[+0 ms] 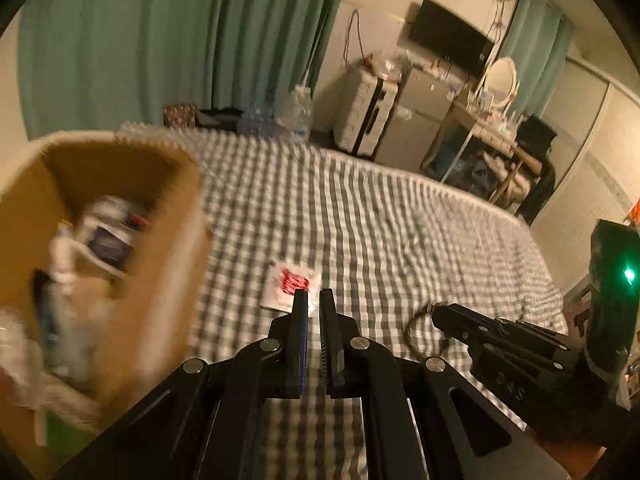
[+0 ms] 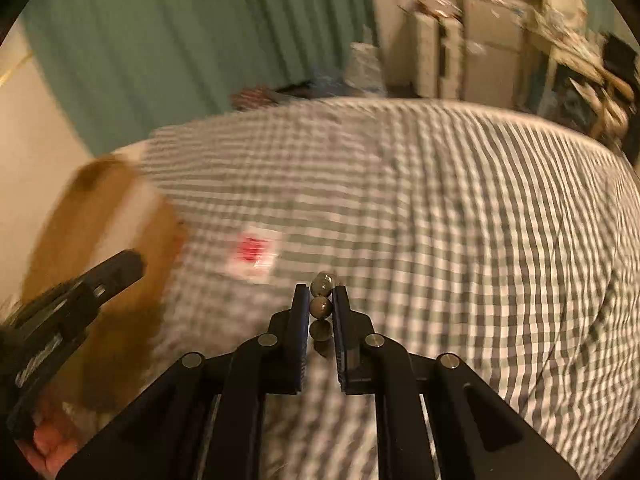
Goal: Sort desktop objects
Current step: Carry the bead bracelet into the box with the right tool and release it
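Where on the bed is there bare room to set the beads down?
Free: the checked bedspread right of the small notepad, out to the far edge. Crowded: the cardboard box at left is packed with items, and the left gripper hovers near the notepad.

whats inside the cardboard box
The cardboard box holds a blurred jumble: white items, something dark blue, a dark piece at the left. Motion blur hides what they are, and the near wall covers the bottom.

One cardboard box (image 1: 160, 240), one notepad (image 1: 290, 286), one bead bracelet (image 2: 321, 308), two tools
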### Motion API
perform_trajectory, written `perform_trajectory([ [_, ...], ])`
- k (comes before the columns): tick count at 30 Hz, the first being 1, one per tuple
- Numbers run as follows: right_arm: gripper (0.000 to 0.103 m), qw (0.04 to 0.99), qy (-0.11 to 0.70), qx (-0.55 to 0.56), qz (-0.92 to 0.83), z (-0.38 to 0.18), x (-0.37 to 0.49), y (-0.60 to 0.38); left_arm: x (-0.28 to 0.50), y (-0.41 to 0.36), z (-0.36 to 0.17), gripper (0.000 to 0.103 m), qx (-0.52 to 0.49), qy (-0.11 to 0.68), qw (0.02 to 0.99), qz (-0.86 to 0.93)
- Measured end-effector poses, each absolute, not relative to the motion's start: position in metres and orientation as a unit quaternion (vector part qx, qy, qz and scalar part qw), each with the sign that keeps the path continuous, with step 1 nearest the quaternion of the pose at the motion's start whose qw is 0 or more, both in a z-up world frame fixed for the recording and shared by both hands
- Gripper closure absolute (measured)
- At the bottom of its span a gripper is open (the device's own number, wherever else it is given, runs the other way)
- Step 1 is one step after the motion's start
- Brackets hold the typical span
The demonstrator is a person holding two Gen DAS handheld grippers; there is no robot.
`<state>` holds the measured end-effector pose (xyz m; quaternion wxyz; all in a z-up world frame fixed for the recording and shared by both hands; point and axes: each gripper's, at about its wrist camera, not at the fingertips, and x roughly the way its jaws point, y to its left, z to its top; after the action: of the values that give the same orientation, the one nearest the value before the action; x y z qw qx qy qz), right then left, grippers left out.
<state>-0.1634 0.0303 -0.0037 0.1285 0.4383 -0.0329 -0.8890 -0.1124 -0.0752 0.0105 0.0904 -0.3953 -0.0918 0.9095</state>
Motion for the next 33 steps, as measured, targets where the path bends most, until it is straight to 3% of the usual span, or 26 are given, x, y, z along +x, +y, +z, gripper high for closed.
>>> perform_trajectory([
  [5,0.092,0.209,-0.017,0.382,-0.900,0.086,-0.124,-0.035,-0.083,-0.138,0.084,0.097,-0.349,-0.077,0.077,0.931],
  [9,0.092,0.253,-0.002,0.358,-0.899,0.118,-0.109,-0.095,-0.067,-0.181,0.102,0.097,-0.345,-0.033,0.049,0.937],
  [17,0.092,0.301,0.016,0.394,-0.868,0.075,-0.134,-0.183,-0.048,-0.232,0.052,0.097,-0.385,-0.038,0.010,0.922],
  [18,0.089,0.295,0.021,0.403,-0.866,0.067,-0.138,-0.191,-0.046,-0.233,0.046,0.095,-0.389,-0.033,0.006,0.921],
  [19,0.076,0.285,0.024,0.417,-0.863,0.060,-0.143,-0.196,-0.045,-0.233,0.039,0.095,-0.395,-0.029,0.006,0.918],
  [20,0.069,0.280,0.022,0.425,-0.861,0.054,-0.145,-0.196,-0.043,-0.232,0.031,0.088,-0.402,-0.026,0.007,0.915],
  [21,0.061,0.278,0.016,0.421,-0.863,0.049,-0.147,-0.191,-0.041,-0.230,0.024,0.066,-0.408,-0.020,0.009,0.913],
  [22,0.061,0.276,0.014,0.415,-0.867,0.048,-0.148,-0.183,-0.038,-0.229,0.021,0.051,-0.412,-0.014,0.008,0.911],
  [23,0.061,0.269,0.013,0.408,-0.872,0.046,-0.150,-0.170,-0.036,-0.225,0.018,0.018,-0.412,-0.004,0.000,0.911],
  [24,0.060,0.254,0.013,0.401,-0.880,0.047,-0.149,-0.157,-0.032,-0.220,0.018,0.007,-0.404,0.006,-0.013,0.915],
  [26,0.058,0.220,0.011,0.382,-0.897,0.050,-0.147,-0.121,-0.029,-0.208,0.023,0.006,-0.384,0.008,0.002,0.923],
  [29,0.045,0.157,-0.002,0.351,-0.923,0.056,-0.142,-0.055,-0.033,-0.172,0.027,0.005,-0.377,0.004,0.041,0.925],
  [33,0.042,0.068,-0.021,0.332,-0.941,0.046,-0.140,0.033,-0.054,-0.109,0.026,0.000,-0.369,-0.004,0.076,0.926],
])
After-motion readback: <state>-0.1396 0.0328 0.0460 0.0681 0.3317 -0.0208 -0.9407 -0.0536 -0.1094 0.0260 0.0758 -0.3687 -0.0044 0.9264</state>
